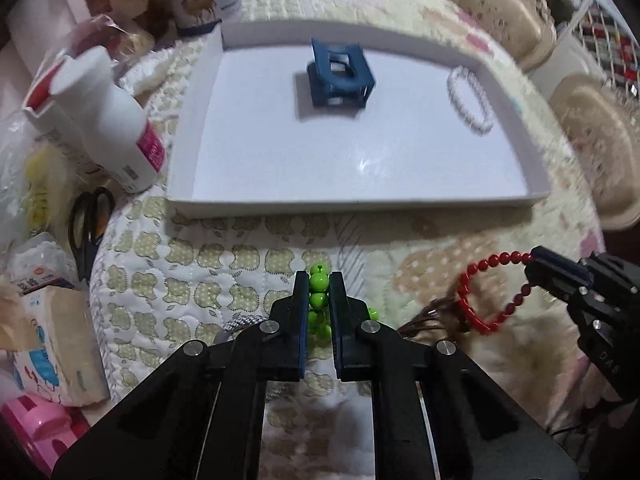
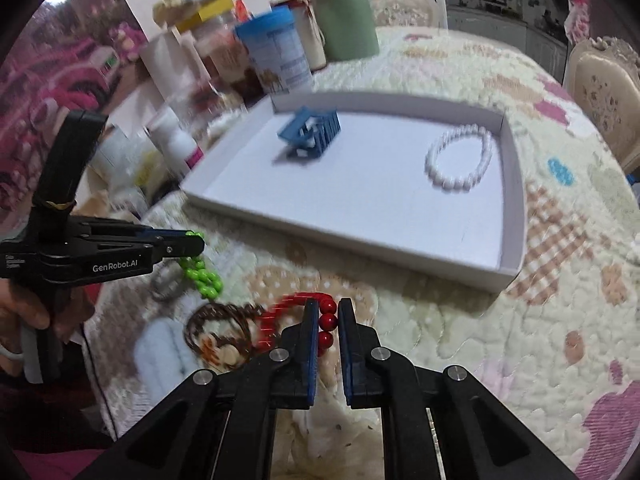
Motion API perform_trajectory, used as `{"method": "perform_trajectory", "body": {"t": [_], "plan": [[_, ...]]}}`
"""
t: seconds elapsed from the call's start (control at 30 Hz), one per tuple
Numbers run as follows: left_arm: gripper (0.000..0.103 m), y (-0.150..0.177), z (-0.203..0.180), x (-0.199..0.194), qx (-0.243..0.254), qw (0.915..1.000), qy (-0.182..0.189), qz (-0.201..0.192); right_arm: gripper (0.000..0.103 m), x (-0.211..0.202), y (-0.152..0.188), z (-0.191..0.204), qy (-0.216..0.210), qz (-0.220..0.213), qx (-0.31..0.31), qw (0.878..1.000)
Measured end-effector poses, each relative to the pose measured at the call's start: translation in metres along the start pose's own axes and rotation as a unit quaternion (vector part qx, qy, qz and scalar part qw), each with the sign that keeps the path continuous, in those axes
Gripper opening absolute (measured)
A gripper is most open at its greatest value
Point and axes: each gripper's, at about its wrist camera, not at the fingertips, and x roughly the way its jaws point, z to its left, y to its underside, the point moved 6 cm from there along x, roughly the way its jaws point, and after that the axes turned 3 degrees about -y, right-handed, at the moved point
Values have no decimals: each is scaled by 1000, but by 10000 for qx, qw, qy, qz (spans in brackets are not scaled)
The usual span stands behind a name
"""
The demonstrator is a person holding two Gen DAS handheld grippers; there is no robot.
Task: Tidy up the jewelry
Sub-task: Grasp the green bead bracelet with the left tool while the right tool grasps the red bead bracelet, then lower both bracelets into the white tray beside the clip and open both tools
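Observation:
A white tray (image 1: 188, 200) lies on the quilted table and holds a blue hair claw (image 1: 340, 76) and a white bead bracelet (image 1: 470, 98). My left gripper (image 1: 319, 280) is shut on a green bead bracelet (image 1: 319, 282) just in front of the tray. My right gripper (image 2: 329, 312) is shut on a red bead bracelet (image 2: 327, 320), which hangs lifted at the right of the left wrist view (image 1: 480, 292). In the right wrist view the tray (image 2: 340, 236), claw (image 2: 310, 136), white bracelet (image 2: 460, 156), left gripper (image 2: 196, 240) and green beads (image 2: 202, 276) also show.
A brown beaded bracelet (image 2: 218, 328), a grey ring-like piece (image 2: 164, 284) and a pale blue fluffy item (image 2: 160, 356) lie on the quilt by the grippers. A white bottle (image 1: 112, 120), scissors (image 1: 90, 228), boxes and jars crowd the left. Chairs (image 1: 504, 16) stand at the right.

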Motion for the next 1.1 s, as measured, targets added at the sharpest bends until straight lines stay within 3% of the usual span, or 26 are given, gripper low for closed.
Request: {"method": "perform_trajectory", "body": {"t": [0.2, 0.53, 1.1], "plan": [[8, -13, -4, -42, -107, 9990, 0, -442, 9, -30, -23, -2, -74, -377, -59, 9992], [8, -37, -16, -79, -8, 9938, -444, -1020, 9, -59, -50, -15, -64, -742, -120, 9971], [8, -65, -29, -72, 124, 9918, -573, -1134, 9, -49, -81, -9, -93, -733, -328, 9967]]}}
